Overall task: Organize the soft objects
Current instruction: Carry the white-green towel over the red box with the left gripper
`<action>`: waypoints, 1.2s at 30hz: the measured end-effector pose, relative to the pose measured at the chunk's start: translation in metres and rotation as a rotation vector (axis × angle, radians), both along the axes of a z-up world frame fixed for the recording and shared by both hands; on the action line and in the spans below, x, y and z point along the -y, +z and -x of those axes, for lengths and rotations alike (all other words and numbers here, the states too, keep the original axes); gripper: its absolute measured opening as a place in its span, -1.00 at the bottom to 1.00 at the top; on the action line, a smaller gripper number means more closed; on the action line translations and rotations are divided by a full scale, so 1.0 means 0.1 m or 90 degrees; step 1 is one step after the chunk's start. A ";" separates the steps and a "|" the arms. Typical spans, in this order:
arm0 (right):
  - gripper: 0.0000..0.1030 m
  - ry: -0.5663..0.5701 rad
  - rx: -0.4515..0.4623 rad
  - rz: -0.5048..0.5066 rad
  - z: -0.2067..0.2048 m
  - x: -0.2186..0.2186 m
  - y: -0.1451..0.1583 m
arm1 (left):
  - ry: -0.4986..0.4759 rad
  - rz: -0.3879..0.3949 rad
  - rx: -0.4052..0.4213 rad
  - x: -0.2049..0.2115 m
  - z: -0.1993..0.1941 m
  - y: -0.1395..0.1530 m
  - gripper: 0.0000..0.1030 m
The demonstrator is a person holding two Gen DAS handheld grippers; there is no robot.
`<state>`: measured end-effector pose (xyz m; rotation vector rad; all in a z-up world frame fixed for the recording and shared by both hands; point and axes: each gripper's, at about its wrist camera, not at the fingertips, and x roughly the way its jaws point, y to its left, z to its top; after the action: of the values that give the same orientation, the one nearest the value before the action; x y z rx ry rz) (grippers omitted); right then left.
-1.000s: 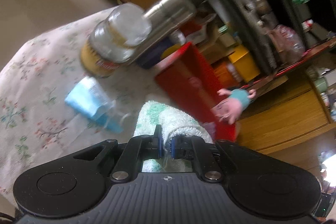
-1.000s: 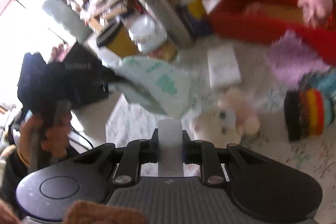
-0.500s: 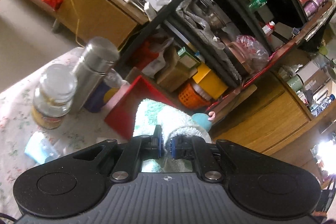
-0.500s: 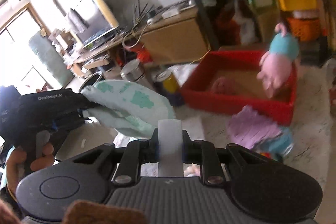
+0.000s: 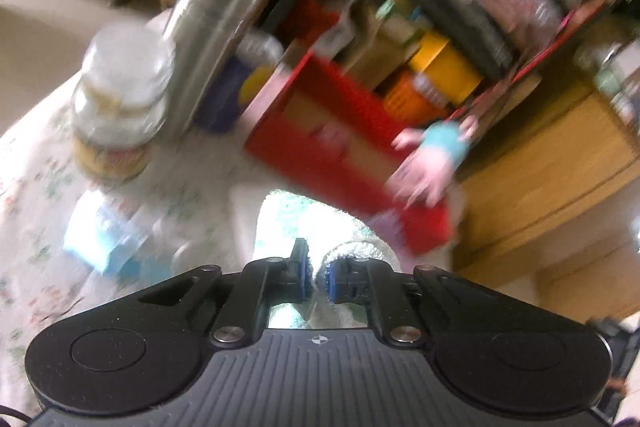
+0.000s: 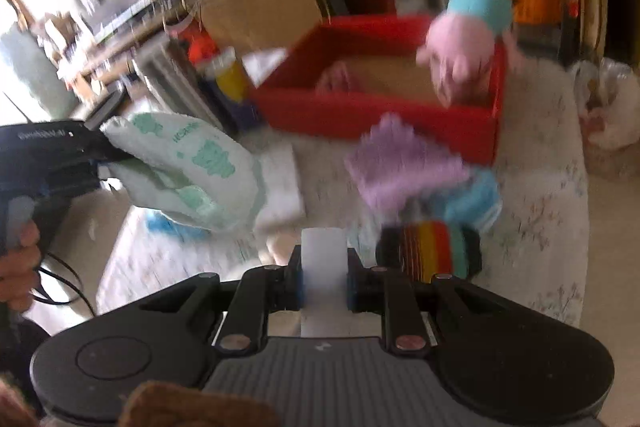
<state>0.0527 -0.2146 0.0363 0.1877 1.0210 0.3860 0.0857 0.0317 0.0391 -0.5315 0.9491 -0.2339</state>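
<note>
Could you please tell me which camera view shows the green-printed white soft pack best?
The right wrist view: the soft pack hangs in full side view from the left gripper. The left wrist view shows only its blurred end bulging past that gripper's shut pads.

Counter [image 6: 556,211] covered with a floral cloth. Standing on it: red bin [image 6: 360,115] at the far side; steel flask [image 5: 216,27], jar [image 5: 120,99] and a blue-and-yellow can [image 6: 232,87] grouped left of the bin. Lying on it: blue packet [image 5: 100,243], white flat pack [image 6: 282,183], purple cloth [image 6: 404,163] overlapping a blue cloth [image 6: 476,199] just before the bin, striped item [image 6: 430,253] beside them. Frames blurred; finer details cannot be told.
</note>
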 end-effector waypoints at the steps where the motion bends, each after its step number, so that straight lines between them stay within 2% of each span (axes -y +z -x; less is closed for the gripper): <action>1: -1.00 0.008 -0.007 0.014 0.00 -0.04 -0.06 | -0.003 -0.014 -0.009 0.01 0.02 -0.06 -0.87; 4: -1.00 0.024 -0.019 0.039 0.04 -0.10 -0.20 | -0.011 -0.036 -0.035 0.03 0.03 -0.20 -0.87; 6: -1.00 0.024 -0.028 0.045 0.05 -0.10 -0.24 | -0.016 -0.029 -0.043 0.03 0.02 -0.23 -0.88; 10: -1.00 0.006 -0.020 0.024 0.04 -0.04 -0.15 | -0.023 -0.007 -0.013 0.08 -0.01 -0.09 -0.88; 16: -1.00 -0.025 0.039 -0.030 -0.02 0.05 0.23 | -0.015 0.035 0.031 0.10 -0.10 0.14 -0.88; 21: -1.00 -0.061 0.094 -0.046 -0.11 0.12 0.49 | -0.012 0.008 0.074 0.24 -0.20 0.30 -0.88; 26: -1.00 -0.106 0.135 -0.050 -0.27 0.21 0.65 | -0.012 0.019 0.103 0.34 -0.32 0.43 -0.87; 31: -1.00 -0.134 0.177 -0.051 -0.36 0.25 0.81 | -0.011 0.004 0.147 0.44 -0.44 0.59 -0.87; 36: -1.00 -0.152 0.213 -0.043 -0.42 0.26 0.92 | -0.009 -0.001 0.165 0.50 -0.56 0.64 -0.87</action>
<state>0.0945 -0.2408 0.1279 0.2920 0.6478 0.2243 0.1417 -0.0187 0.1028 -0.4798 0.7020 -0.3071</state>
